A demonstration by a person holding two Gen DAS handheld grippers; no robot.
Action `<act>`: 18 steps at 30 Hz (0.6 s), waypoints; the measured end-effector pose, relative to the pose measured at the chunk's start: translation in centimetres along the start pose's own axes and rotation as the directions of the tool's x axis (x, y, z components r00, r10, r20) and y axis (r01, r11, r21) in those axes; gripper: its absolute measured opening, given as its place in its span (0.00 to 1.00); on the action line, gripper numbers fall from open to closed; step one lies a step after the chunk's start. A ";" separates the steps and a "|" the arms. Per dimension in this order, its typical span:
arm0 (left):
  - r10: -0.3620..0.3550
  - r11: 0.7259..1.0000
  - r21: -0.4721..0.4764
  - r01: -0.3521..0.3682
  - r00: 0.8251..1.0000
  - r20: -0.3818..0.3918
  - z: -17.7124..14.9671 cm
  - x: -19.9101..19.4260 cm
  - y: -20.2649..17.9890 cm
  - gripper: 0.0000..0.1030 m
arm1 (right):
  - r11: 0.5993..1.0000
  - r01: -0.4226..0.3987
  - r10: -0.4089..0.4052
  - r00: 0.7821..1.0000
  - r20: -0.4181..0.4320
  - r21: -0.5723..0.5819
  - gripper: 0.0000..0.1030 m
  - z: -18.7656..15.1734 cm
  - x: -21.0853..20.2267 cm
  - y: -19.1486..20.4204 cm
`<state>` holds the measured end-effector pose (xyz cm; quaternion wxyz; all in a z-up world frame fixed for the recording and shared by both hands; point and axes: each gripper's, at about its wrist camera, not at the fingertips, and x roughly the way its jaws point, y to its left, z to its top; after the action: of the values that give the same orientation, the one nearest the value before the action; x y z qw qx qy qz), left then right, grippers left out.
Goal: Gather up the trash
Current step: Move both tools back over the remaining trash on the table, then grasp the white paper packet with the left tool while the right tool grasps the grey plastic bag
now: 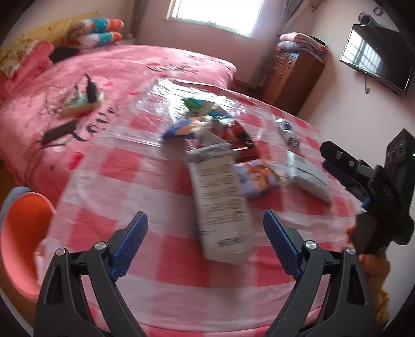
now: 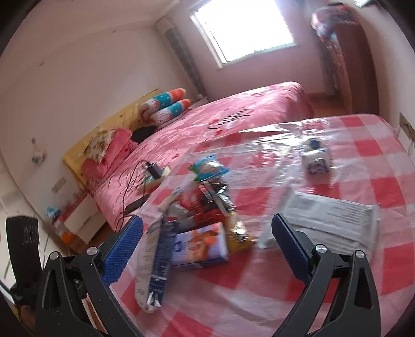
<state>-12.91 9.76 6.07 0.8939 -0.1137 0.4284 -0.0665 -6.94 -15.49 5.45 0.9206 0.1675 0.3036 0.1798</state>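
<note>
Both grippers gape empty, left gripper (image 1: 205, 233) over white carton (image 1: 220, 207) near table (image 1: 155, 298) front edge, right gripper (image 2: 207, 243) above purple box (image 2: 199, 243), wrapper pile (image 1: 207, 121) mid-table, small pack (image 2: 315, 155) toward far edge, orange bin (image 1: 23, 233) off left edge, contents unseen.

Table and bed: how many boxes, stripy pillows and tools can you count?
Boxes: 2 (long white carton, purple box)
Stripy pillows: 2 (upper pillow, lower pillow)
Tools: 2 (left tool, right tool)
Total: 6
</note>
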 end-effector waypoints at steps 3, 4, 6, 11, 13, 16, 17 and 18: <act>-0.022 1.000 -0.016 0.022 1.000 -0.020 0.4 1.0 -0.9 0.88 | 0.999 0.044 -0.044 0.999 0.011 0.004 0.95 0.5 -0.6 -1.4; -0.026 0.999 -0.023 0.025 0.999 -0.025 0.5 1.3 -1.0 0.88 | 0.999 0.048 -0.048 0.999 0.016 0.009 0.95 0.6 -0.7 -1.9; -0.037 0.998 -0.046 0.035 0.999 -0.041 0.7 2.2 -1.0 0.88 | 0.998 0.048 -0.048 0.999 0.009 0.028 0.95 0.7 -0.6 -2.9; -0.035 0.996 -0.088 0.027 0.996 -0.087 1.1 4.3 -0.9 0.88 | 0.997 0.066 -0.065 0.998 -0.019 0.041 0.95 0.8 -0.3 -4.3; -0.021 0.996 -0.085 0.012 0.995 -0.096 1.3 4.9 -1.0 0.88 | 0.994 0.097 -0.096 0.995 -0.026 0.042 0.95 1.0 -0.1 -5.2; -0.009 0.996 -0.089 0.000 0.994 -0.104 1.6 5.7 -1.1 0.88 | 0.990 0.112 -0.109 0.993 -0.042 0.085 0.95 1.1 0.0 -6.9; -0.001 0.996 -0.088 -0.009 0.994 -0.106 1.7 5.9 -1.1 0.88 | 0.985 0.139 -0.135 0.990 -0.044 0.102 0.95 1.1 -0.1 -7.6; 0.012 0.996 -0.085 -0.021 0.994 -0.108 1.8 6.2 -1.2 0.87 | 0.979 0.170 -0.166 0.985 -0.046 0.112 0.95 1.2 -0.2 -8.0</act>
<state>-7.67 7.57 2.86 0.8644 -0.1449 0.4792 -0.0467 -4.53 -22.86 3.10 0.9156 0.1911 0.3431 0.0865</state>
